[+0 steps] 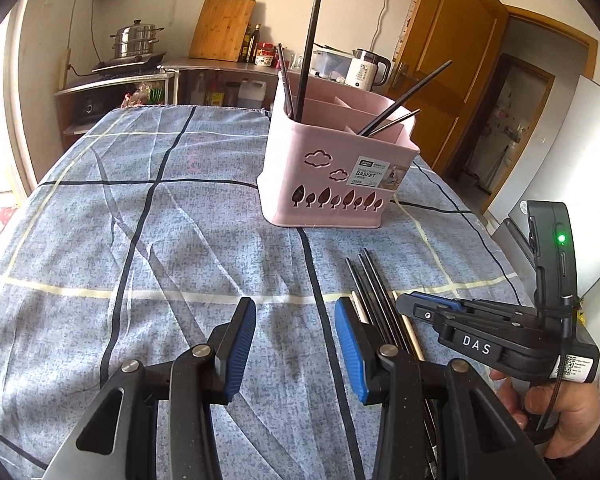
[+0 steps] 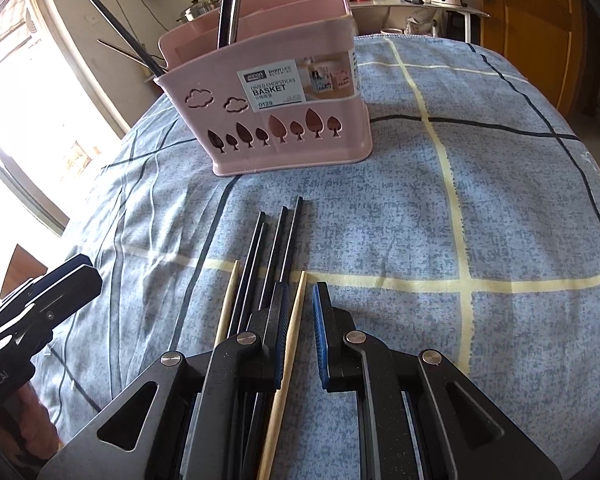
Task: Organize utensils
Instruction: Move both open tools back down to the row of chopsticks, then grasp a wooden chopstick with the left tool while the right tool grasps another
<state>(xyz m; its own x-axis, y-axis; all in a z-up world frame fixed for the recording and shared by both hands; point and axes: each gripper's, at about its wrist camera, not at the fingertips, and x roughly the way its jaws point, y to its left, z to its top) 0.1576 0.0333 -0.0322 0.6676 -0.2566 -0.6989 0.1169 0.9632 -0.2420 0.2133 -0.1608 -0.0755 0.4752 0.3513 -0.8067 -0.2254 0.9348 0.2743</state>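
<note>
A pink chopsticks basket (image 1: 332, 168) (image 2: 284, 120) stands on the blue checked tablecloth (image 1: 160, 220), with black and metal chopsticks leaning in its compartments. Several black chopsticks (image 2: 276, 248) (image 1: 374, 292) and two wooden ones lie side by side on the cloth in front of it. My right gripper (image 2: 300, 320) (image 1: 410, 306) is low over this row. The right-hand wooden chopstick (image 2: 290, 352) lies between its narrowly parted jaws, with a gap showing at the right pad. My left gripper (image 1: 296, 344) (image 2: 76, 276) hovers open and empty over bare cloth, left of the row.
Behind the table runs a counter with a steamer pot (image 1: 136, 40), a cutting board (image 1: 222, 28), bottles and a white kettle (image 1: 366, 70). A wooden door (image 1: 448, 60) stands open at the right. The cloth drops off at the table's right edge (image 2: 580, 160).
</note>
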